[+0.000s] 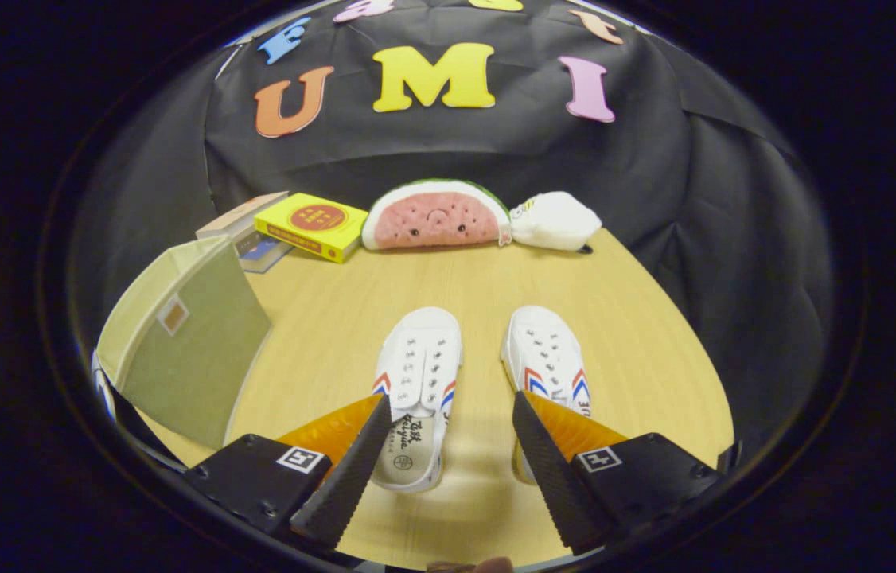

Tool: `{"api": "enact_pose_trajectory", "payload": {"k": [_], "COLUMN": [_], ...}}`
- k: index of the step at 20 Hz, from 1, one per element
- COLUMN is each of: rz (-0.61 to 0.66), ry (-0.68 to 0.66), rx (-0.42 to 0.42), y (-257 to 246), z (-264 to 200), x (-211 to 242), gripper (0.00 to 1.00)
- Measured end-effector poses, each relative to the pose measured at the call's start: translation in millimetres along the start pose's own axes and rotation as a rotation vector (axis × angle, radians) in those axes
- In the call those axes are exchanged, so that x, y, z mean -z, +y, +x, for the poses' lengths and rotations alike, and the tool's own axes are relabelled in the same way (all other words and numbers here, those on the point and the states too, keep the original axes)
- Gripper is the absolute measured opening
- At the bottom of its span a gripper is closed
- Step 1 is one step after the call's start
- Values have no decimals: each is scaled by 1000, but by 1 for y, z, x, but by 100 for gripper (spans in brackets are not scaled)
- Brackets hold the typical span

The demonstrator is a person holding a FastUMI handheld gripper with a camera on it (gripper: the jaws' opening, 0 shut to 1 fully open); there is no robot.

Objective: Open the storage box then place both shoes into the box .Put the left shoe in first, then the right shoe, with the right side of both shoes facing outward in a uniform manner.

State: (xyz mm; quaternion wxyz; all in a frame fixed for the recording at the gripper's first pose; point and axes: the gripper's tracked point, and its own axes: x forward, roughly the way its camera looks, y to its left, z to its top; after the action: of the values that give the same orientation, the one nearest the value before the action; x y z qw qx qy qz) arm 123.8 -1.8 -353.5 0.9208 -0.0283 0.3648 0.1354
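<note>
Two white canvas shoes with red and blue side stripes lie side by side on the wooden table [655, 350], toes pointing away from me. The left shoe [417, 382] lies just ahead of my left finger, with its heel reaching in between the fingers. The right shoe [547, 358] has its heel hidden behind my right finger. My gripper [452, 414] hovers above them, open, with nothing between its fingers. A beige fabric storage box [189, 334] stands to the left of the shoes, lid closed.
At the back of the table lie a yellow book [310, 226] on other books [245, 231], a watermelon-slice plush [436, 216] and a white plush [555, 221]. Bare table lies between the shoes and these items.
</note>
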Motion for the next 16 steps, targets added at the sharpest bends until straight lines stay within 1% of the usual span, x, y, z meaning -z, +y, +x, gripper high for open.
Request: {"api": "enact_pose_trajectory", "payload": {"k": [5,6,7,8,11,12,13,14,16], "rz": [60,61,56,47,25,25,23,29,50], "ry": [86,100,116,128,151,159,163,178,189], "rx": [-24,-27,-37,-38,-62,-77,-102,-126,-128], "y": [-5,-5,-4,-4,-1,1,6,13,14], "z": [39,45,49,53,59,59,59,58,59], "x": [13,13,14,14,12,12,12,13,12], "gripper": [99,98,95,89,81,74,69,56,33]}}
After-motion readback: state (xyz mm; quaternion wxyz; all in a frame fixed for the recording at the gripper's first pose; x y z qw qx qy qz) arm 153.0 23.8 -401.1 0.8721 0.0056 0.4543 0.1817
